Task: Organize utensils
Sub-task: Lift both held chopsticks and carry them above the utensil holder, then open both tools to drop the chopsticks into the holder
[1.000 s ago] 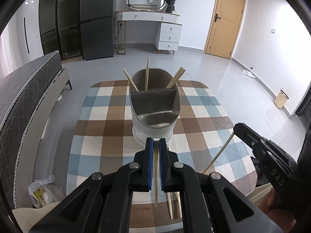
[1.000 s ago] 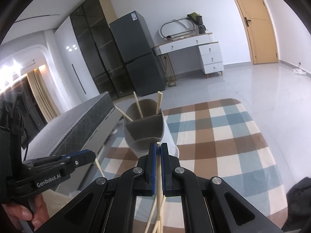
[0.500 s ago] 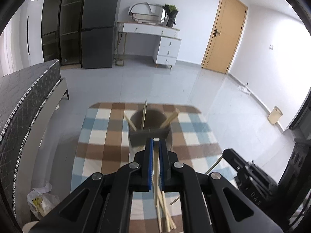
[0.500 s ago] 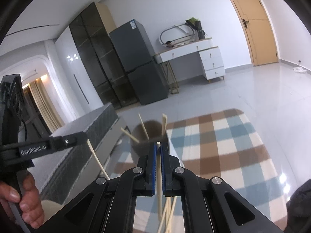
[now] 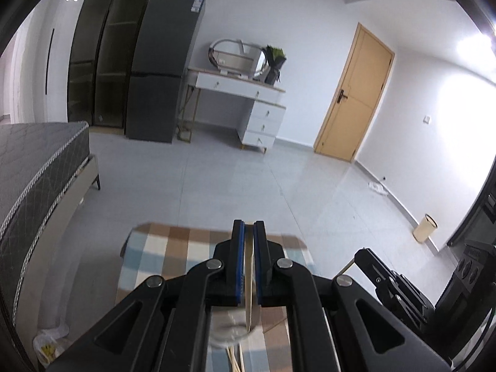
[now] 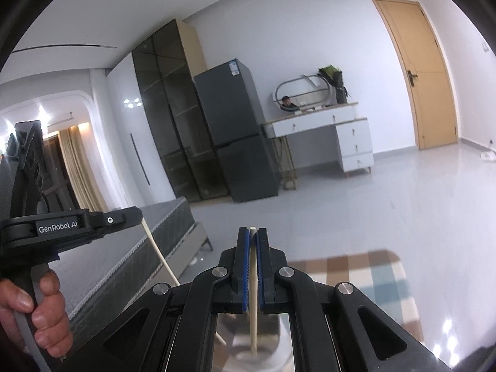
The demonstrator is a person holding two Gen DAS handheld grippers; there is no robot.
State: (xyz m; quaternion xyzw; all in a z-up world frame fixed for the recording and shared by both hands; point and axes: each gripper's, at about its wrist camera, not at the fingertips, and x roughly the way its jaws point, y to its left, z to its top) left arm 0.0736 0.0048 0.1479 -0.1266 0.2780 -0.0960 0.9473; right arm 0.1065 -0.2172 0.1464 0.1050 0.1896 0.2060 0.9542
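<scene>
Pale wood shows between the blue pads of both claws: each one is pinching a single chopstick. In the left wrist view the left claw [image 5: 249, 224] is pressed together on its chopstick [image 5: 248, 285], which hangs down from the pads toward 6 o'clock, its tip over the blurred grey utensil holder [image 5: 231, 330] seen low between the claw's arms. More loose chopsticks [image 5: 234, 361] lie at the bottom edge, below the holder. The checked cloth on the worktop [image 5: 155, 248] spreads out at 9 o'clock of the claw. At 4 o'clock the right claw [image 5: 359, 255] enters the view, a thin stick slanting away beneath its tip.

In the right wrist view the right claw [image 6: 253, 231] is clamped on its own chopstick [image 6: 253, 294], whose top end pokes just above the pads while the rest runs down over the holder [image 6: 269, 338]. At 9 o'clock the left claw [image 6: 136, 215] shows with its chopstick [image 6: 158, 251] slanting down toward 5 o'clock, and a hand [image 6: 34, 307] grips its handle.
</scene>
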